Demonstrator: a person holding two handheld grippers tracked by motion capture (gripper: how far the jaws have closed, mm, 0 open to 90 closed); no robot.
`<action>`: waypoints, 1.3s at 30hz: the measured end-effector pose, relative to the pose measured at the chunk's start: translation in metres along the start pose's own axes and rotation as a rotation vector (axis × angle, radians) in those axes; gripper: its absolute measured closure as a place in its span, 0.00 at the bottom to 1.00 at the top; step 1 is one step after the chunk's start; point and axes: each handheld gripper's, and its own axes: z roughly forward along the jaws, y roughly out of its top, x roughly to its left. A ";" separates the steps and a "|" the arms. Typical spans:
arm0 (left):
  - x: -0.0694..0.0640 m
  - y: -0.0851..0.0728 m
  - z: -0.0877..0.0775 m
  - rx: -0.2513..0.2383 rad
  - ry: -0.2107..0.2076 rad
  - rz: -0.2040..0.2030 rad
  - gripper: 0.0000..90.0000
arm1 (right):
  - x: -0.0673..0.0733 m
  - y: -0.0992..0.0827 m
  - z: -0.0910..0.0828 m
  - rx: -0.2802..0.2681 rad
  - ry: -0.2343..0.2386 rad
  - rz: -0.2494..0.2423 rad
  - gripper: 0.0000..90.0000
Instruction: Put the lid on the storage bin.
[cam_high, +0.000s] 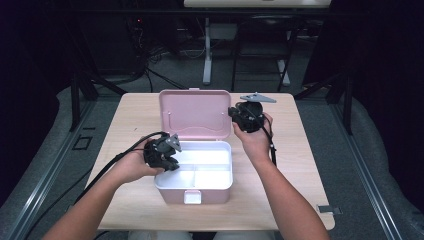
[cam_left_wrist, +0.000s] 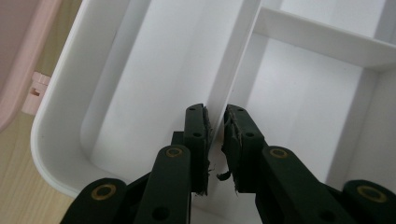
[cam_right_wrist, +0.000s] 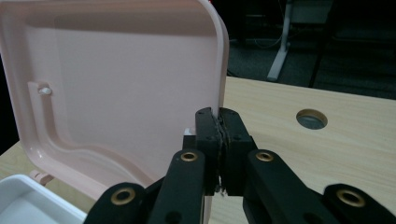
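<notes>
The bench (cam_high: 280, 190) is carrying a pink storage box (cam_high: 195, 192) at the centre of the high view, its clasp facing the lower edge of the frame. Its pink lid (cam_high: 194, 114) is standing nearly upright behind the base, probably so that the white divided tray (cam_high: 220, 165) inside is open to reach.

The right hand-held gripper (cam_high: 235, 114), right of centre in the high view, is sitting at the lid's right edge. In the right gripper view its jaws are pressed together around that edge at mid-frame, so it is gripping the lid (cam_right_wrist: 116, 84) and keeping it up.

The left hand-held gripper (cam_high: 167, 161), left of centre, is steadying the base. In the left gripper view its jaws are standing slightly apart astride a white divider wall (cam_left_wrist: 236, 60); whether the pads (cam_left_wrist: 196, 140) are actually pinching that wall is hard to tell.
</notes>
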 end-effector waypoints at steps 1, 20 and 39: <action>0.000 0.000 0.000 -0.001 0.000 0.000 0.88 | 0.001 -0.001 -0.003 -0.011 0.002 -0.012 0.98; 0.003 -0.006 -0.019 -0.082 -0.014 -0.051 0.81 | 0.010 -0.016 -0.028 -0.095 0.019 -0.078 0.98; 0.026 -0.026 -0.073 -0.422 0.285 -0.275 0.79 | 0.010 -0.017 -0.028 -0.098 0.024 -0.078 0.97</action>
